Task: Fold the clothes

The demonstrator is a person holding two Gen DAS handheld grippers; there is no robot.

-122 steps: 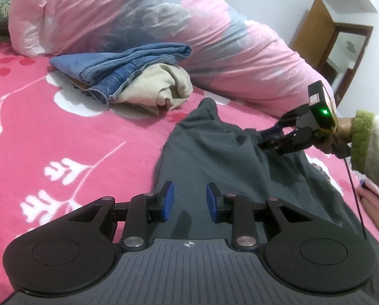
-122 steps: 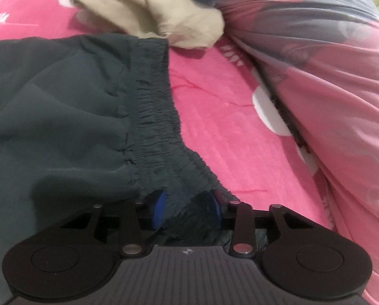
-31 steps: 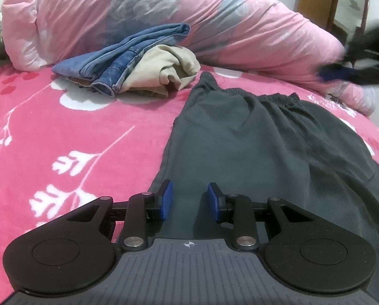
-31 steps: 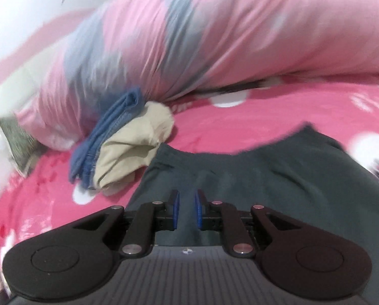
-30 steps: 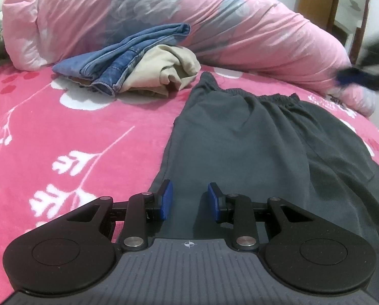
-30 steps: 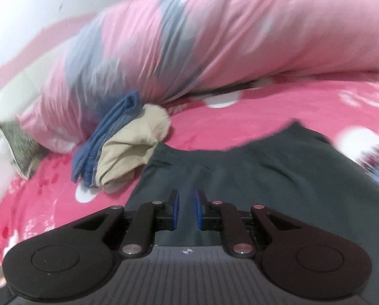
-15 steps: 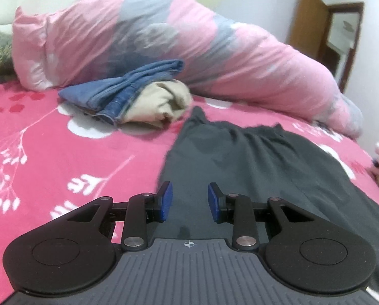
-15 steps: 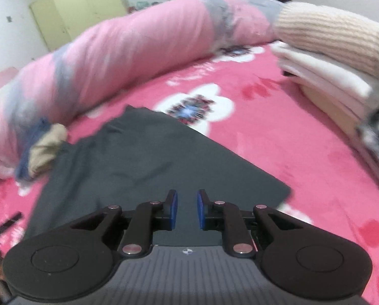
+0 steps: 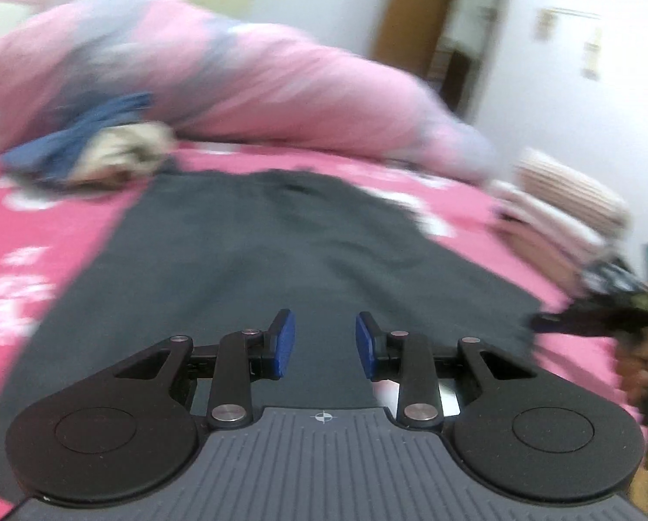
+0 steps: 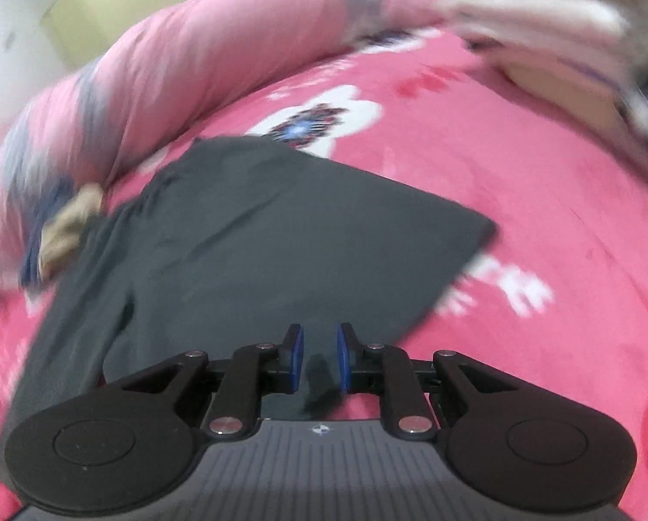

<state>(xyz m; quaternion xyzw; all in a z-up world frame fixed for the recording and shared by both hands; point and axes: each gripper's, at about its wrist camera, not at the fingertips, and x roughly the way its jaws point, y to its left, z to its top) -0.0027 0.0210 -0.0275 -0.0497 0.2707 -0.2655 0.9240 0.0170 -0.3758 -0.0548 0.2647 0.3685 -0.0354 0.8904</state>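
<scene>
Dark grey trousers (image 10: 245, 234): spread flat on pink floral bedspread (image 10: 541, 199), waistband toward rolled pink duvet (image 9: 237, 82), hem end near both tools.
Left gripper (image 9: 324, 343): parted wide, empty, over lower cloth.
Right gripper (image 10: 317, 358): narrow gap, nothing between, above hem edge.
Step, judged: between grasps; lengthwise or crosswise fold unsettled.
Next: grip on cloth edge.
Surroundings: jeans-and-beige heap (image 9: 89, 147); folded pale stack (image 9: 562, 212).
</scene>
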